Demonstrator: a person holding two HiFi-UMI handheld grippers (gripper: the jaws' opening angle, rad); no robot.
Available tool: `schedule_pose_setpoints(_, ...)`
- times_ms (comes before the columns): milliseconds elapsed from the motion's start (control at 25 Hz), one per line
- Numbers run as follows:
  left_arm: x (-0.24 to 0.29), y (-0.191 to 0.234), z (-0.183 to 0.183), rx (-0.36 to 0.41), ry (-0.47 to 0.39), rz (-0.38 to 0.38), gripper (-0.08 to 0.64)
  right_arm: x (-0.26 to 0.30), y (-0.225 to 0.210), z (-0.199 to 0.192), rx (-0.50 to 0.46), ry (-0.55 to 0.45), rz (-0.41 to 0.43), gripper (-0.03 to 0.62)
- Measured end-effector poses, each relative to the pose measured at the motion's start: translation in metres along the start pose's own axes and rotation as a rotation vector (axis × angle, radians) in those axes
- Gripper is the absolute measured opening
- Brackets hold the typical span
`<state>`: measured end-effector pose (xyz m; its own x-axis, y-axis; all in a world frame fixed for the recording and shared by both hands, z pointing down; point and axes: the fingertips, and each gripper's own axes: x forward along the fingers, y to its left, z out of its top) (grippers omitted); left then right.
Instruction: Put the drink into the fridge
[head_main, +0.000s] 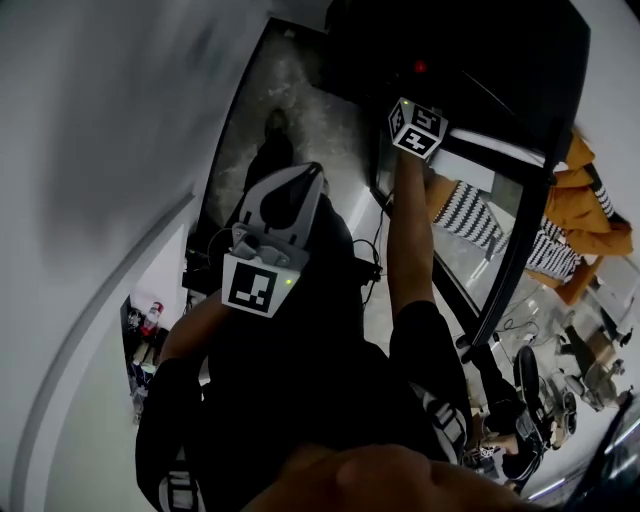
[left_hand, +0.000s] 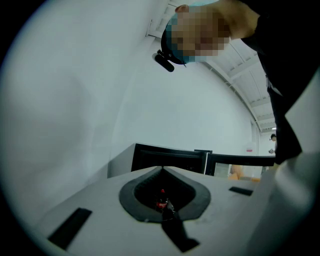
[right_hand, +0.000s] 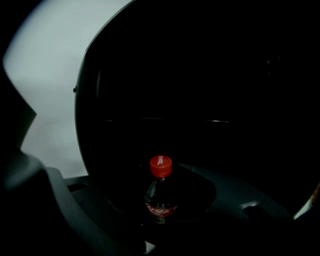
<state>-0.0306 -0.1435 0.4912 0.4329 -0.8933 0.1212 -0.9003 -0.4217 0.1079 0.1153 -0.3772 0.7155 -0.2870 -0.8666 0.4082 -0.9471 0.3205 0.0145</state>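
Observation:
The drink, a small dark cola bottle (right_hand: 161, 192) with a red cap, stands upright between the jaws of my right gripper (right_hand: 160, 212), which is shut on it. Around it is the dark inside of the fridge (right_hand: 200, 100), with a faint shelf line above the bottle. In the head view only the right gripper's marker cube (head_main: 415, 128) shows, at the fridge's (head_main: 470, 60) opening. My left gripper (head_main: 303, 178) hangs lower and nearer my body, its grey jaws together with nothing held. Through the left gripper's (left_hand: 161, 169) jaw hole the bottle (left_hand: 161, 201) shows small and far off.
The fridge's glass door (head_main: 505, 235) stands open at the right, with striped and orange clothing (head_main: 580, 200) showing in it. A white wall (head_main: 100, 150) runs along the left. Cables (head_main: 372, 262) lie on the grey floor, and office chairs (head_main: 530, 400) stand at the lower right.

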Motion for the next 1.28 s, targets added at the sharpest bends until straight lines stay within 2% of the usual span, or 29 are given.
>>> schedule_pose_setpoints(520,0.018,0.000,-0.029,-0.019,-0.023,0.015,0.005,0.049,-0.013,-0.014,0.015,-0.039,-0.001,0.124)
schedule_pose_setpoints(920,0.030,0.007,-0.046,-0.025,-0.027,0.026,0.005,0.071,-0.025,-0.011,-0.027,-0.047,-0.013,0.124)
schedule_pose_setpoints(1280,0.040,0.016,-0.053,-0.012,-0.038,0.038,0.005,0.091,-0.032,-0.025,0.012,-0.030,-0.012,0.124)
